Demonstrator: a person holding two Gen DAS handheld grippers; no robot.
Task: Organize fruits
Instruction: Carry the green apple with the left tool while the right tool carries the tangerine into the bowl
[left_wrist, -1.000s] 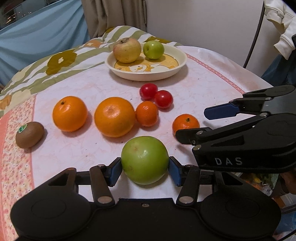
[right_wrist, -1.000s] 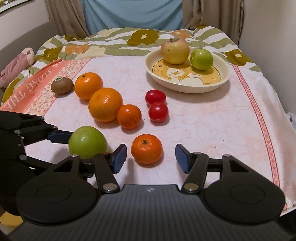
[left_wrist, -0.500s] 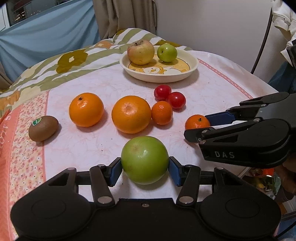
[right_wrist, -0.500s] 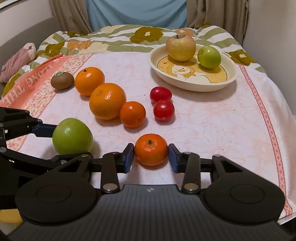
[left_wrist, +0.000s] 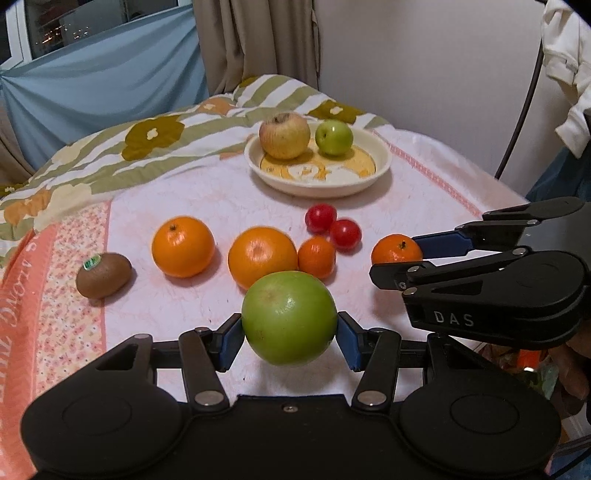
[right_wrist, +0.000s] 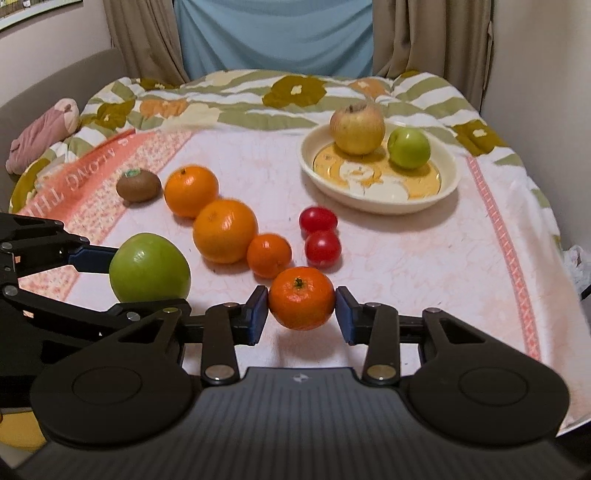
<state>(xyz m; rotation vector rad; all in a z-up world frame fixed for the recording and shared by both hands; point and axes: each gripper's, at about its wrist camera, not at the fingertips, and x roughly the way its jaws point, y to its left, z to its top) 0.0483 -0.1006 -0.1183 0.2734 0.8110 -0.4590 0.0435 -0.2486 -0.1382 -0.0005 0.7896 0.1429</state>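
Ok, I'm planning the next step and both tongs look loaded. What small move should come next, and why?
Probably carry the big green apple forward toward the plate. The left tongs are shut on it, and the plate already holds a yellowish apple and a small green apple, with bare room in front. The right tongs are shut on the mandarin.
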